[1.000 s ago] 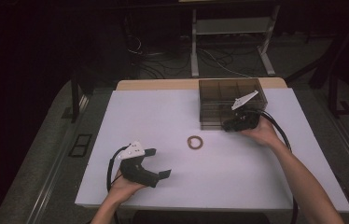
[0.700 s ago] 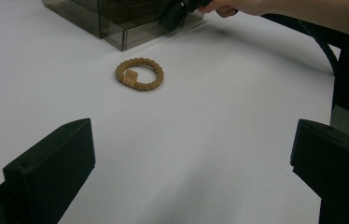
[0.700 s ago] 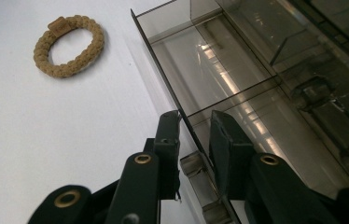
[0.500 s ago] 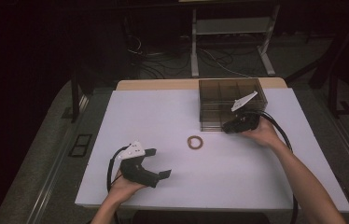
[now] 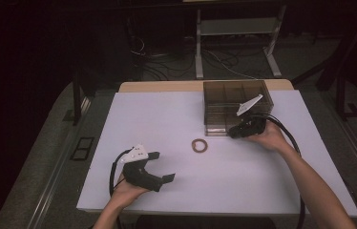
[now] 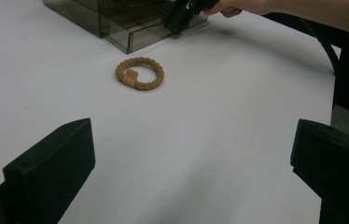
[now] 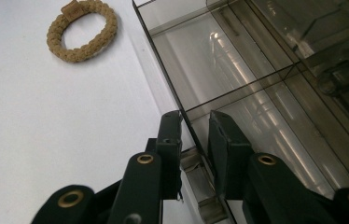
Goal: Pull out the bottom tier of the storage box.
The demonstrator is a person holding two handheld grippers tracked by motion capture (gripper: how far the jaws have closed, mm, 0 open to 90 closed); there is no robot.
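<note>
A tan braided ring (image 5: 199,145) (image 6: 140,73) (image 7: 81,30) lies flat on the white table (image 5: 167,124), near its middle. To its right stands a smoky clear box with compartments (image 5: 234,95) (image 6: 116,23) (image 7: 256,70). My right gripper (image 5: 234,131) (image 7: 196,128) is at the box's lower front edge, its jaws drawn close on either side of a thin clear front wall. In the left gripper view the right gripper (image 6: 177,18) touches the box's corner. My left gripper (image 5: 164,166) (image 6: 191,154) rests near the front left, wide open and holding nothing, pointing toward the ring.
A wooden strip (image 5: 167,86) borders the table's far edge. Beyond it are a dark floor with cables (image 5: 215,62) and a metal shelf frame (image 5: 236,28). A black cable (image 5: 291,143) loops from the right gripper along the person's forearm.
The right gripper has shifted slightly toward the person at the box's front, and the box's lower front edge seems a little further out. The left gripper and ring have not moved.
</note>
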